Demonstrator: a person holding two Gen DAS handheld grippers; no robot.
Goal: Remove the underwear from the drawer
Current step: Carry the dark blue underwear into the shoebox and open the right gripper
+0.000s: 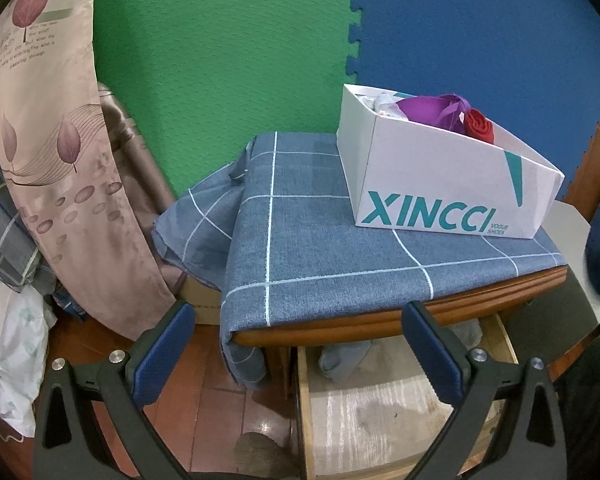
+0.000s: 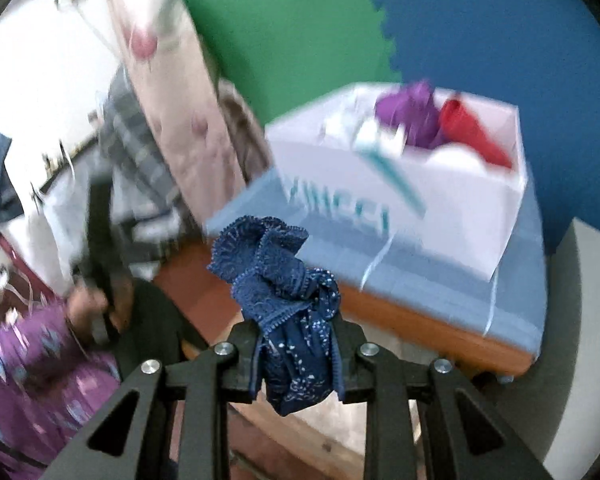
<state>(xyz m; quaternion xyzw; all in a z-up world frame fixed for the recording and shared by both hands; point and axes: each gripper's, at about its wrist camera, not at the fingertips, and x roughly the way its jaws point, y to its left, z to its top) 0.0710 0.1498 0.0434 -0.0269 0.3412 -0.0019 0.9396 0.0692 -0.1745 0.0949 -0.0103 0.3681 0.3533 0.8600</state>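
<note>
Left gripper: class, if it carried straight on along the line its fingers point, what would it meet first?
Most likely the checked blue cloth over the wooden table's front edge, which lies between the open left gripper fingers. The pulled-out drawer sits lower, beneath that line. Depth is hard to judge through the fisheye.

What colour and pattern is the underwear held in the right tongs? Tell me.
Dark blue underwear: lace trim plus small white speckles. Best seen in the right wrist view.

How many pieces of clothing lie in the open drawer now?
1 visible: a grey garment at the back of the drawer, under the table edge. Others may be hidden deeper inside.
</note>
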